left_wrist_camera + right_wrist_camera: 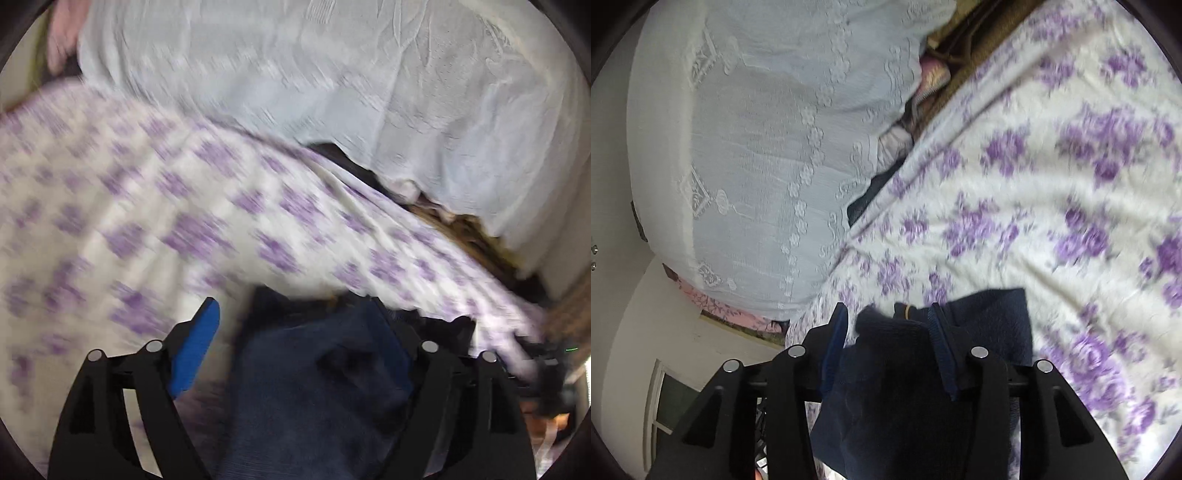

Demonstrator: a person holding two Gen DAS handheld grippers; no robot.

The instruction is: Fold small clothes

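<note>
A dark navy garment (317, 373) lies bunched between the fingers of my left gripper (299, 332), over a white bedsheet with purple flowers (147, 206). The left jaws stand wide apart, with the blue left pad (195, 350) bare and the cloth draped over the right finger. In the right wrist view the same navy garment (908, 376) hangs between the fingers of my right gripper (890, 325). Its jaws are partly closed with the cloth bunched between them. Both views are blurred.
A white lace cover (332, 81) drapes over a pile at the bed's far side; it also shows in the right wrist view (757, 147). Brown and pink fabrics (945, 55) stick out under it. A wall and a window (665, 406) lie at lower left.
</note>
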